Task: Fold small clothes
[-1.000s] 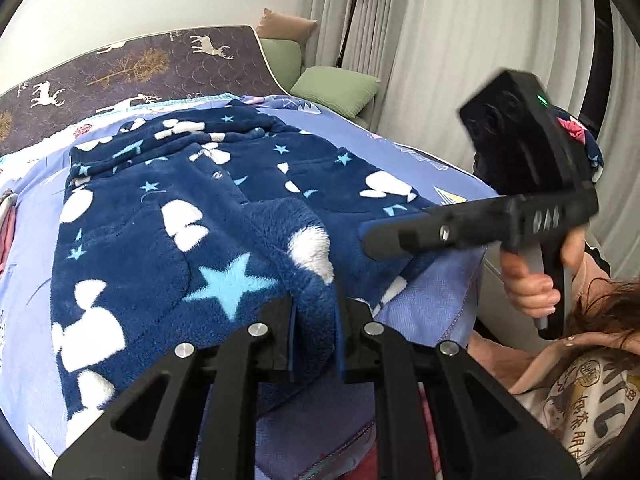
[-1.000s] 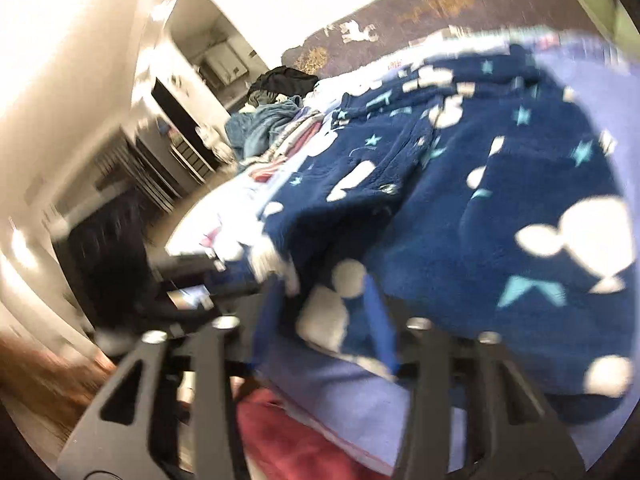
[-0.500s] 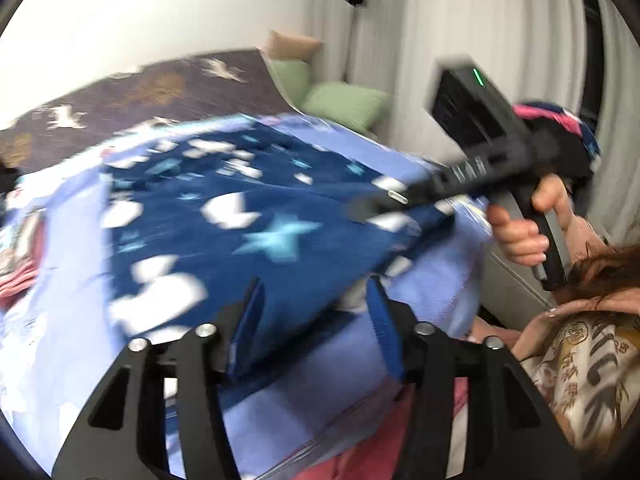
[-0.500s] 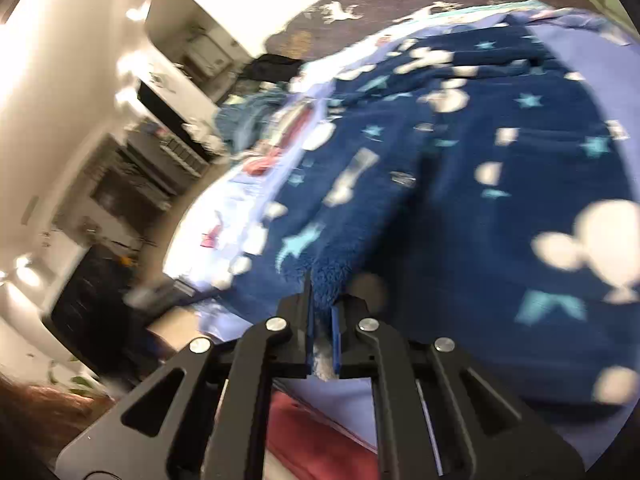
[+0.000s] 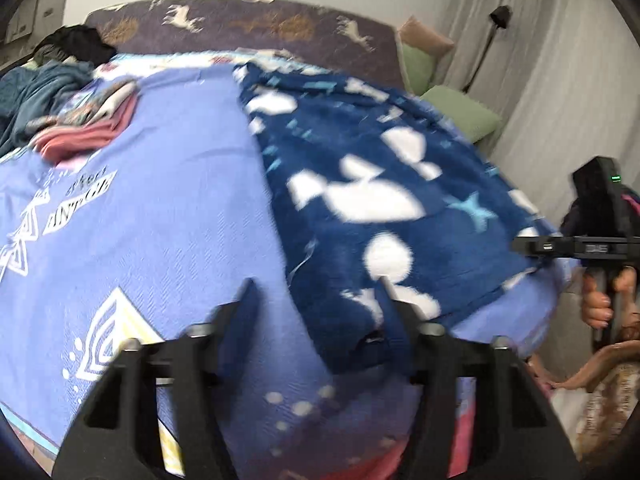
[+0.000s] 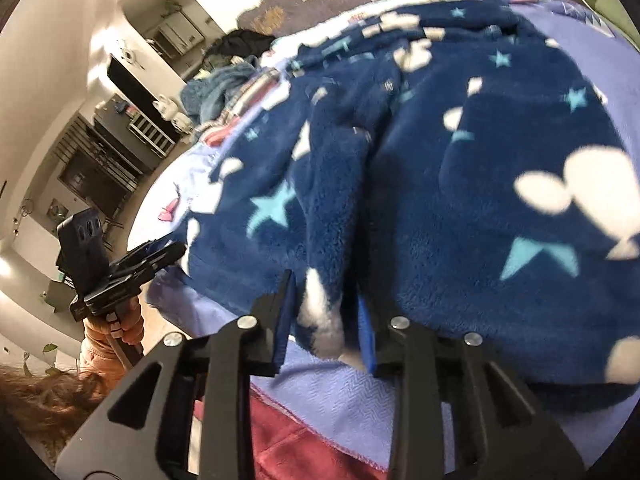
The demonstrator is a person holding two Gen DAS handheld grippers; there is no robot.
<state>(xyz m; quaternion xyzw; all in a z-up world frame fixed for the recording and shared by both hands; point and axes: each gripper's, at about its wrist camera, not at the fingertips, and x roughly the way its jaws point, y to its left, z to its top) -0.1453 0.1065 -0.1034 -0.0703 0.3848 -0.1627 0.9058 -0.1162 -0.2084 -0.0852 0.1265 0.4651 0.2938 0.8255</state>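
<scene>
Navy fleece garment (image 5: 372, 208) lay spread on the bed's blue sheet (image 5: 168, 216), both grippers at its near edge.

Left gripper (image 5: 316, 308): fingers apart and closing, the garment's near corner between them, pads not pressing it. Right gripper (image 6: 326, 312): fingers opening, a fold of the fleece hem between them; grip not clear, can't tell if the pads pressed it. Relative to the garment: pile of other clothes (image 5: 76, 120) well off to the left on the sheet, dark reindeer-print headboard (image 5: 240, 28) behind, green cushions (image 5: 460, 112) and a floor lamp (image 5: 498, 20) to the right by the curtain. A red cloth (image 6: 296, 440) lay under the sheet edge just in front. Nothing lay on top of the garment.
</scene>
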